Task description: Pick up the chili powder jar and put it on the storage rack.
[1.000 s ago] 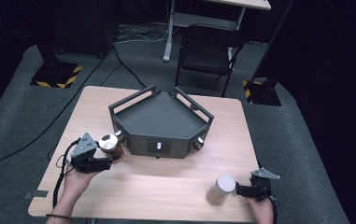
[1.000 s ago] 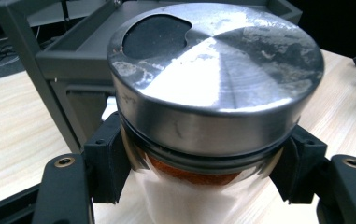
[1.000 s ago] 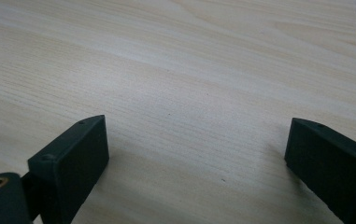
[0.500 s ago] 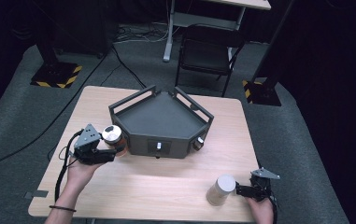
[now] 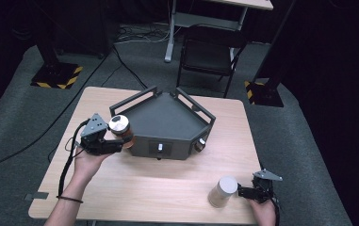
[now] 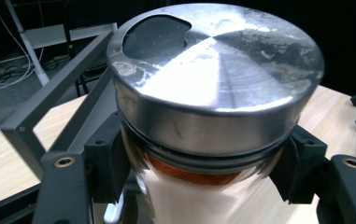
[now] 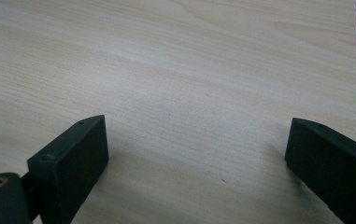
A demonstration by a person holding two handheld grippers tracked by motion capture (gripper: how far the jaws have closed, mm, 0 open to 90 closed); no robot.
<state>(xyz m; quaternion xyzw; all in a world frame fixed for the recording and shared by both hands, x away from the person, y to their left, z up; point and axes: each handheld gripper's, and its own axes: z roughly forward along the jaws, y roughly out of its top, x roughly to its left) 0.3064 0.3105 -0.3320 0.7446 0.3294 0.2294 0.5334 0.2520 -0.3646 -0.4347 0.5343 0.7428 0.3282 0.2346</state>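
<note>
- Now the left hand-held gripper [image 5: 116, 140] is pinching a copper-coloured cup [image 5: 120, 129] with a steel lid [image 6: 213, 70], its pads [image 6: 106, 163] pressing the cup's sides just under the lid's rim
- Compared with a second ago, that hand-held gripper is riding higher and nearer the dark five-sided tray [image 5: 167, 120]; the cup, which was sitting low beside the tray's left corner, is now hanging just beside the tray's left wall, with its lid above the rail [image 5: 134, 96]
- That is suggesting the carrying step is under way: the cup is off the surface [image 5: 167, 188], and the likely aim is to lift it over the wall and set it inside the tray, though it is not yet in
- The right hand-held gripper [image 5: 248, 192] is staying where it was at the near right corner of the surface, its jaws spread wide with only bare wood between them in the right gripper view
- The white cylinder [image 5: 222, 190] is standing upright just to the left of those spread jaws, apart from them and unmoved over the second
- For the next move, the cup is needing enough height to clear the rail without knocking it, judging by how close the two are sitting
</note>
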